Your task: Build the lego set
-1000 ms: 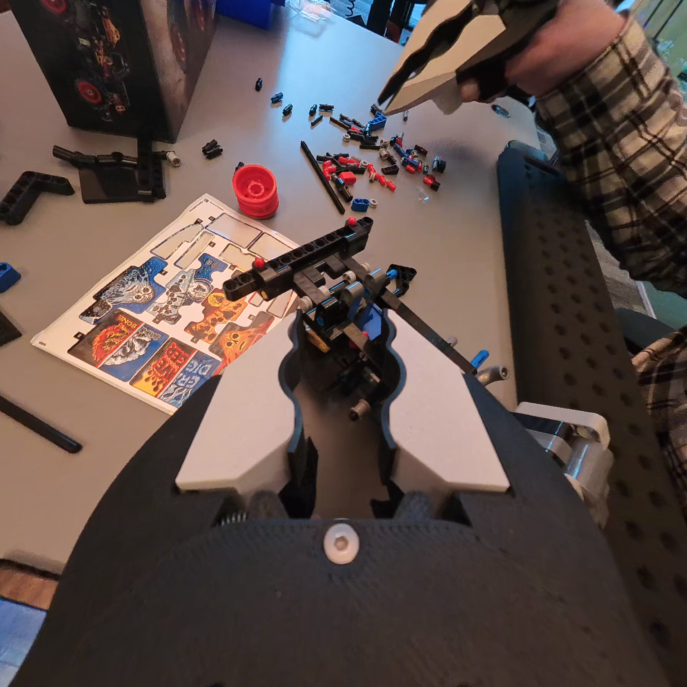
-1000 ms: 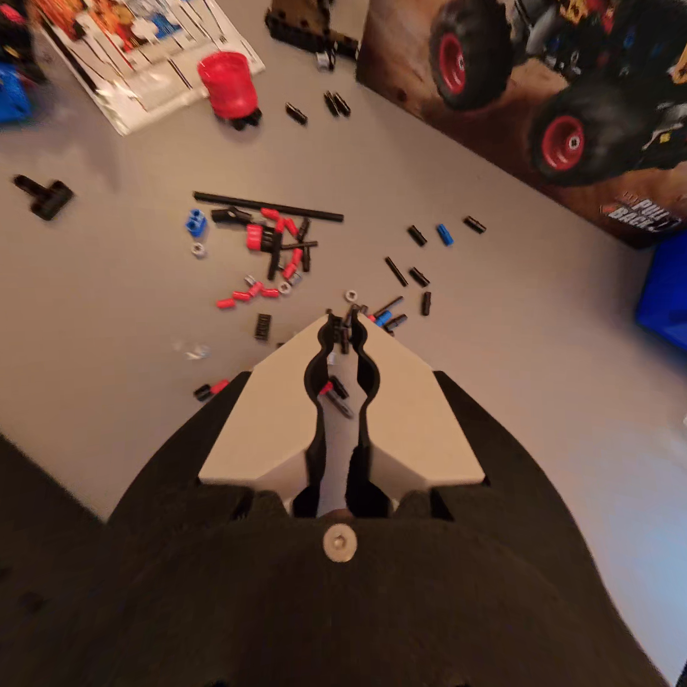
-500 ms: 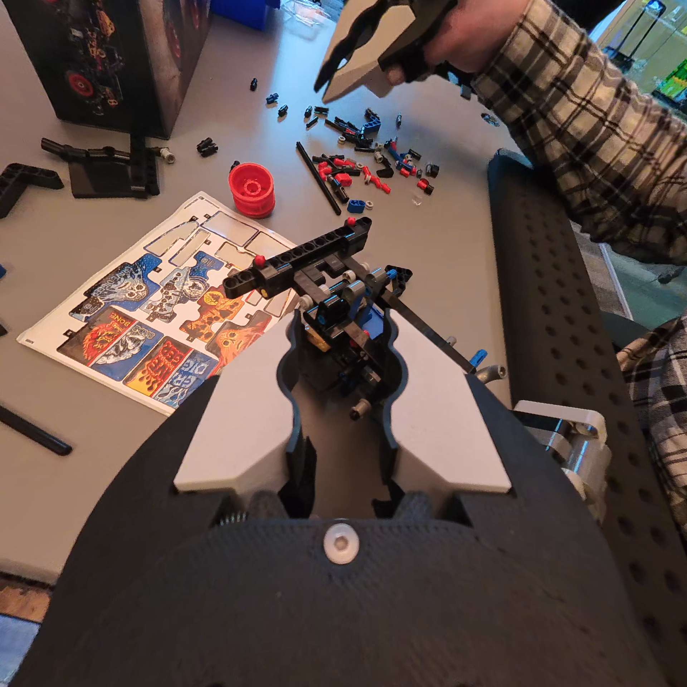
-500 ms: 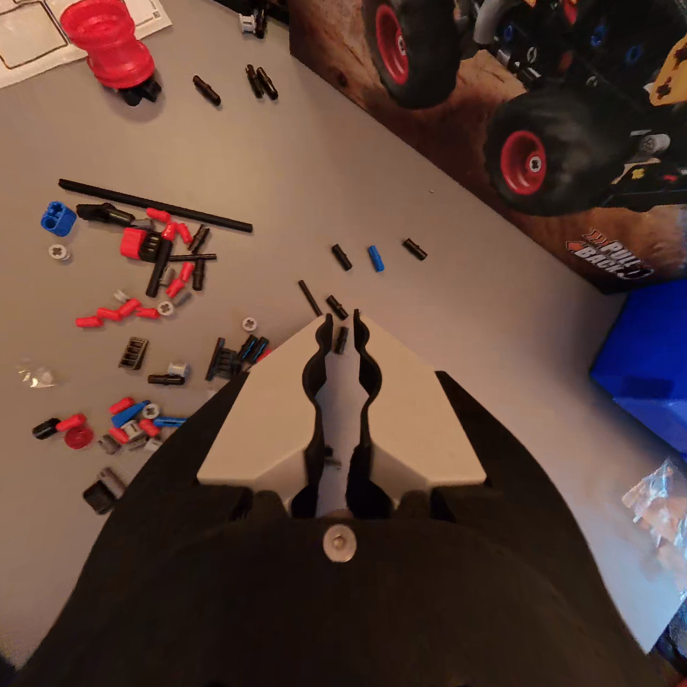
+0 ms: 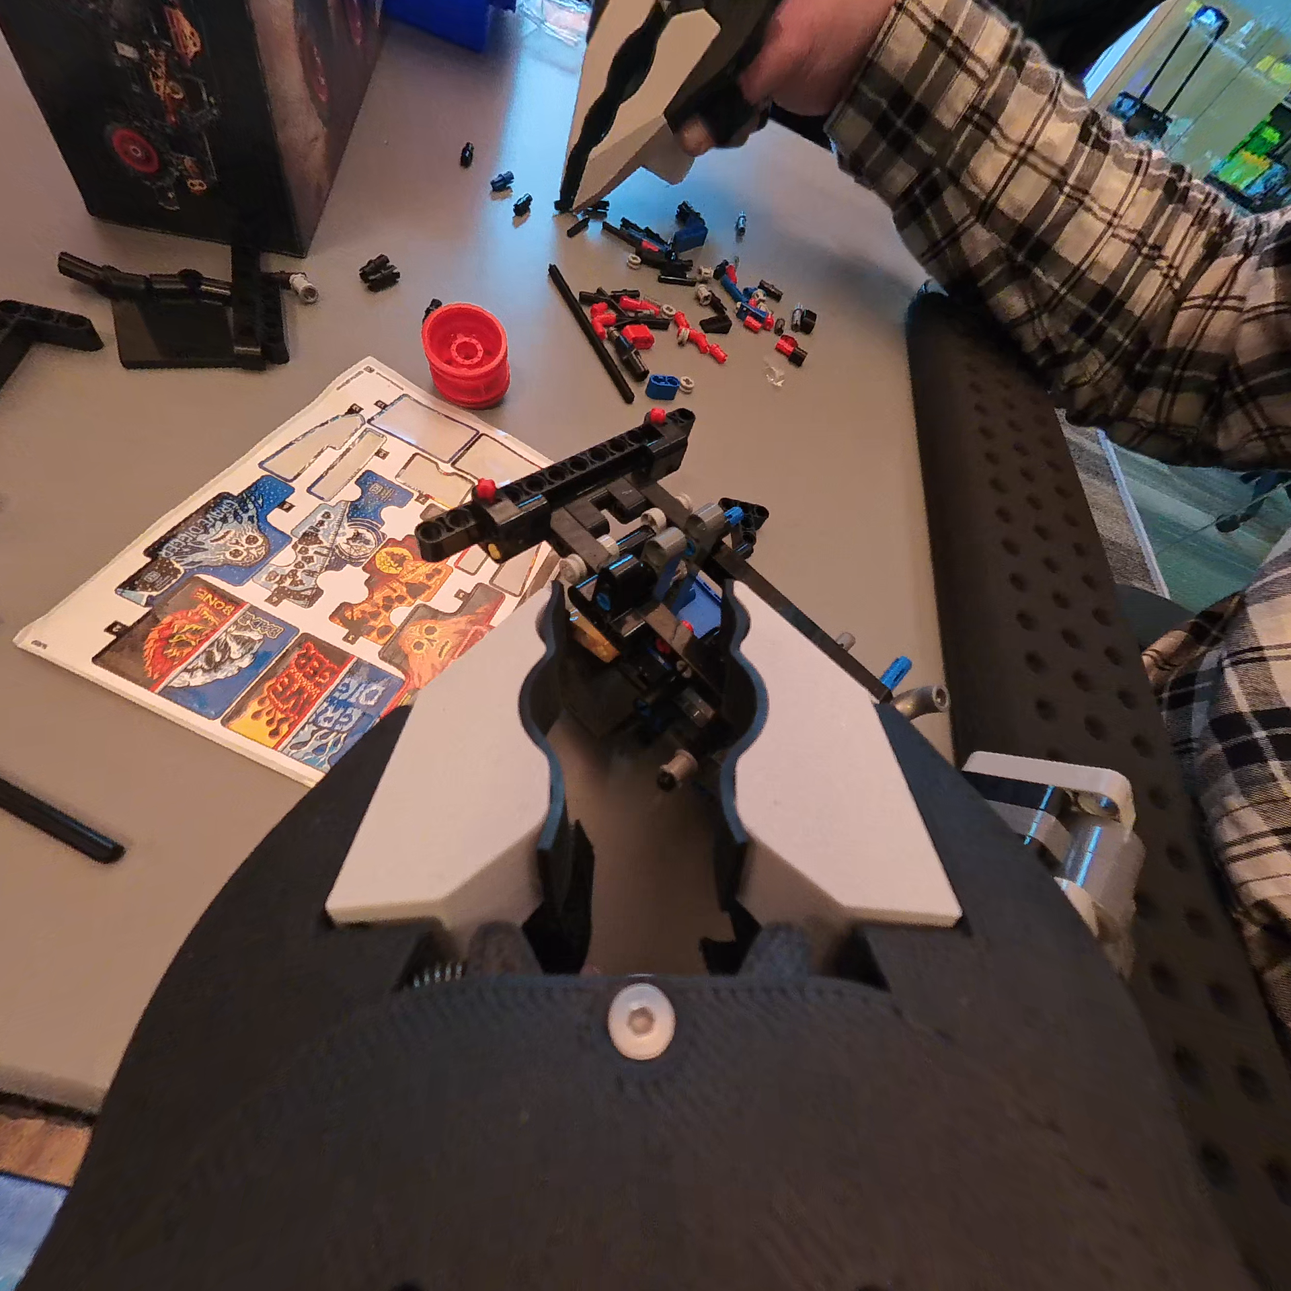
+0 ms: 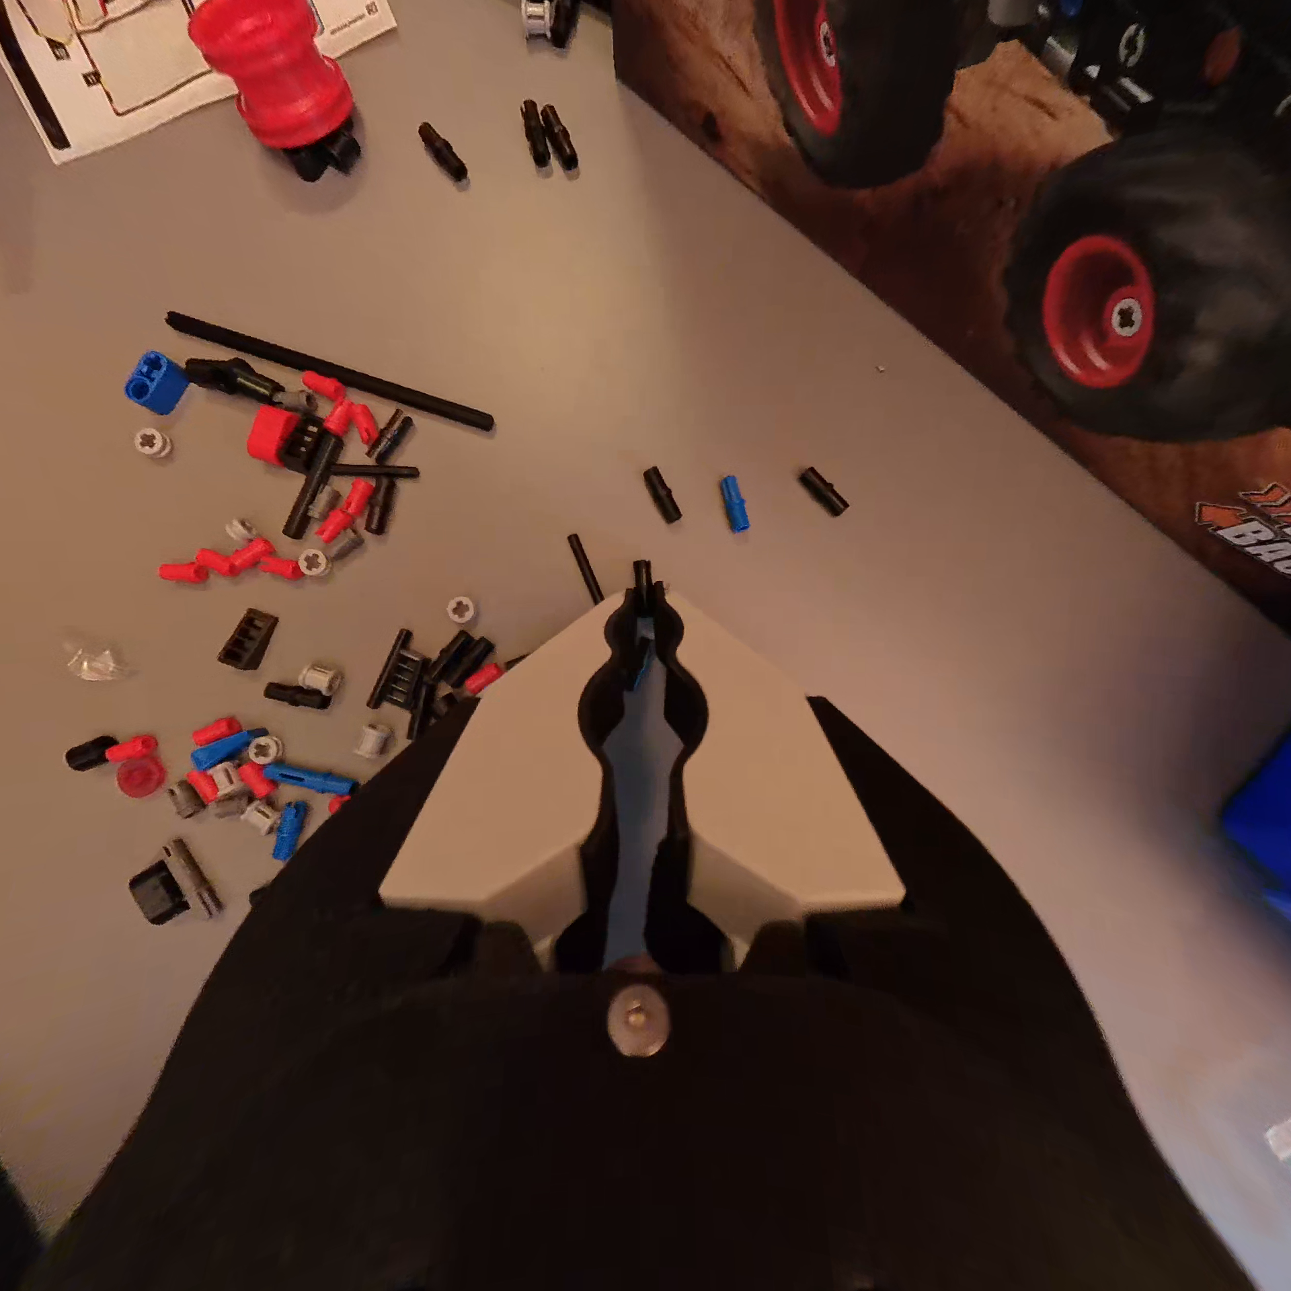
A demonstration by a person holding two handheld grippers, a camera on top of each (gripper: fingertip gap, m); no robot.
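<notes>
My left gripper [image 5: 643,601] is shut on the black lego assembly [image 5: 559,489], a long studded beam with red pins and grey and blue connectors, held above the grey table [image 5: 803,454]. My right gripper [image 6: 644,602] has its tips down on the table [image 6: 629,314], closed on a small black pin [image 6: 641,574] that sticks out past them. It also shows in the left wrist view [image 5: 578,201], held by a hand in a plaid sleeve, at the far edge of the loose parts pile [image 5: 684,314].
Loose red, blue, black and grey pins [image 6: 314,489] lie left of my right gripper. Also here are a red wheel hub [image 5: 467,354], a sticker sheet [image 5: 244,559], the set box [image 6: 978,174], a black sub-assembly [image 5: 195,307] and a black perforated pad [image 5: 1034,559]. One gripper's finger ends stand about 30 centimetres off the other's. To reach the red wheel hub [image 5: 467,354] in a straight line is about 11 centimetres for my left fingers, about 20 centimetres for my right.
My right gripper has moved across the parts pile toward the box, come down to the table and closed on a black pin. The left gripper still holds the assembly in place.
</notes>
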